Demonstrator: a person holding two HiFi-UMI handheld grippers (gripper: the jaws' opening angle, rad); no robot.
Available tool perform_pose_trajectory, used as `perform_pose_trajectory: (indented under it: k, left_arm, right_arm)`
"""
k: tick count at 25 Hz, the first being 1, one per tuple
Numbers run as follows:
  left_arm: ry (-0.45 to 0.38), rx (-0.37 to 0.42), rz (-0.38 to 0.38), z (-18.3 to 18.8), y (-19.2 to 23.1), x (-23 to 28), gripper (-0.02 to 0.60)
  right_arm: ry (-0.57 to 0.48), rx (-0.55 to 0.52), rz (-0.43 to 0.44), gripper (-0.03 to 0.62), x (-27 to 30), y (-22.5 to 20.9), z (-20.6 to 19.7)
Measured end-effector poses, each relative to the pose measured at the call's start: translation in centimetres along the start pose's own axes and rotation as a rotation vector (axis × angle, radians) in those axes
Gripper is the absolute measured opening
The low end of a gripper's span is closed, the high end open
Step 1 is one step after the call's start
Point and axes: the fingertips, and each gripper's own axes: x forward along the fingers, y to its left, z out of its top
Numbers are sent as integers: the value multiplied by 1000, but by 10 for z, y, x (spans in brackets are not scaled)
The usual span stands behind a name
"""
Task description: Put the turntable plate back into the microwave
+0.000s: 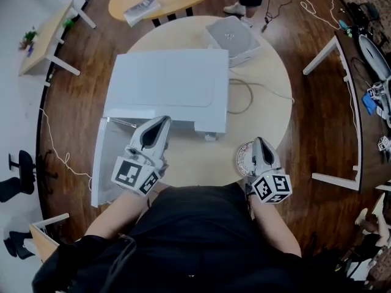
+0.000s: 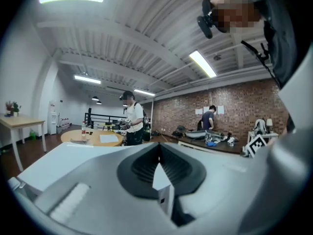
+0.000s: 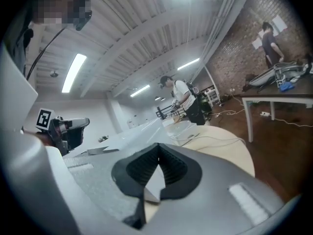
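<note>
Student: Items shown, left to right?

Operator: Flat white microwave door (image 1: 99, 163), swung open toward me. Then my left gripper (image 1: 163, 121), jaws closed on nothing, hanging over the oven's front edge. Then the boxy white microwave (image 1: 165, 84), seen from above on the round beige table (image 1: 269, 102). Then the round pale turntable plate (image 1: 242, 157), lying flat at the table's near edge. Last my right gripper (image 1: 260, 141), jaws pressed together and empty, just above that plate.

Student: How is the step in hand done well?

Operator: As I judge it, the plate is not yet picked up. I would part my right jaws, bring them level with the tabletop and close them on the plate's rim. I would then carry it flat to the left, into the cavity. My left gripper hangs before the opening, so it should move toward the door and leave the mouth free.

Student: Which edges matter, and where is there room?

Operator: The plate sits close to the table's near rim and my body, so a push toward me could tip it off. Bare tabletop lies between the plate and the oven front, which gives an open lane. The door closes off the left side. The thin grey cable (image 1: 244, 96) and the small white box (image 1: 232, 38) lie farther back, clear of that lane. From above, the cavity itself is hidden.
</note>
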Motion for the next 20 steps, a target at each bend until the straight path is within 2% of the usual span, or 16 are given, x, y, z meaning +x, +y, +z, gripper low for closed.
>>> perform_pose_trajectory:
  k: [3, 8, 14, 17, 20]
  left_arm:
    - [2, -6, -21, 0, 11, 1, 6]
    - [33, 6, -138, -10, -5, 1, 6]
    - [16, 8, -239, -3, -16, 9, 6]
    - [9, 14, -298, -6, -36, 24, 6]
    - [3, 31, -413, -8, -72, 33, 6]
  right_arm:
    - [-40, -35, -64, 2, -8, -9, 7]
    - [-55, -53, -101, 2, -20, 0, 2]
    - [-61, -68, -162, 2, -33, 13, -15]
    - [-65, -75, -194, 2, -41, 2, -16]
    - [-78, -70, -243, 2, -62, -10, -17]
